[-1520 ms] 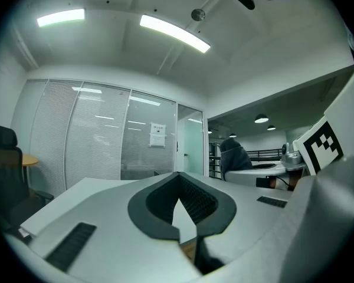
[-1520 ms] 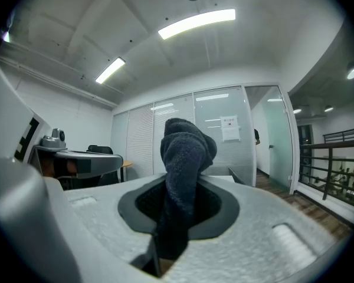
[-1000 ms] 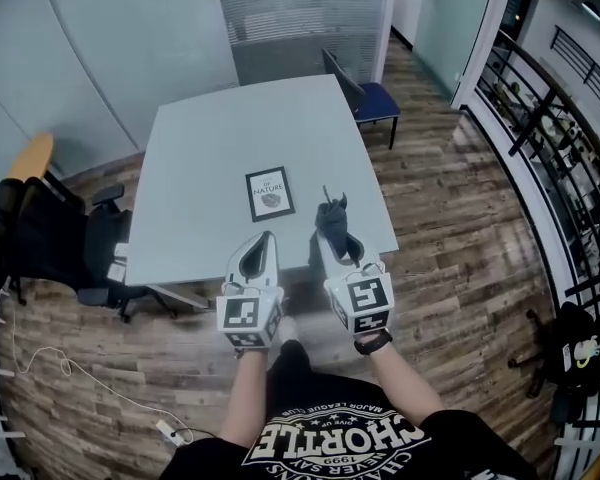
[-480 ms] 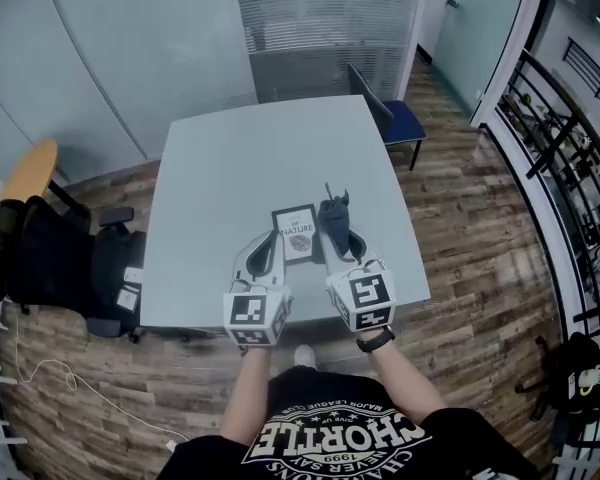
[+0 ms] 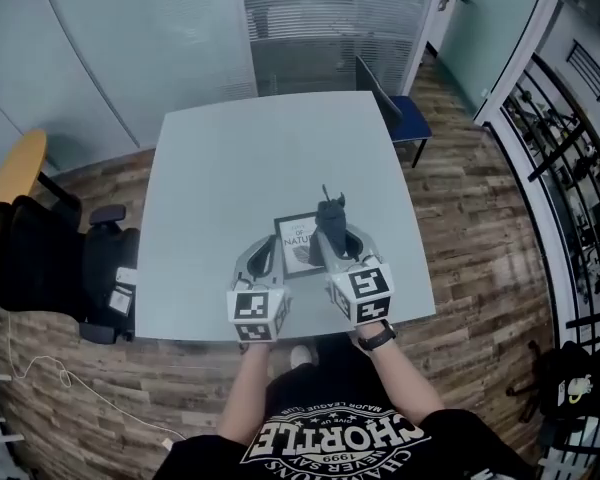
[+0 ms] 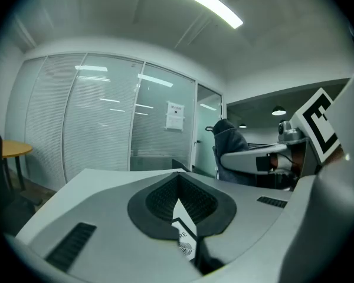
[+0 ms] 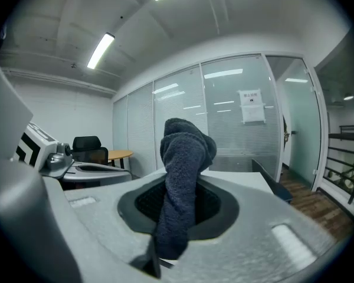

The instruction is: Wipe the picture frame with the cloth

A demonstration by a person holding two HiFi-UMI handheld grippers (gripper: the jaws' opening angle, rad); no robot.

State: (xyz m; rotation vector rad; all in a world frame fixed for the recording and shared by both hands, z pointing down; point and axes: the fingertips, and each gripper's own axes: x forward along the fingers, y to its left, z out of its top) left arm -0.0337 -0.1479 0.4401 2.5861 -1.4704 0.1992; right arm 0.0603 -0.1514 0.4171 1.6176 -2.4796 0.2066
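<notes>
The picture frame [image 5: 298,244], black-edged with a white print, lies flat near the front edge of the grey table [image 5: 240,158]. My left gripper [image 5: 267,242] hovers at its left edge, jaws shut with nothing between them; a sliver of the frame [image 6: 186,242] shows under the fingertips in the left gripper view. My right gripper [image 5: 332,232] is at the frame's right edge, shut on the dark grey cloth [image 5: 331,215], which sticks up in a bunch. The cloth [image 7: 182,181] fills the jaws in the right gripper view. From the left gripper view the right gripper [image 6: 248,155] holds the cloth [image 6: 227,132] alongside.
A blue chair [image 5: 407,118] stands at the table's far right corner. A black office chair [image 5: 75,268] is at the left and a round wooden table [image 5: 15,168] beyond it. Glass walls close the back; a black railing [image 5: 570,158] runs along the right.
The person has stepped up to the table. Both grippers moved forward over its near part and now flank the frame, the cloth reaching the frame's right edge.
</notes>
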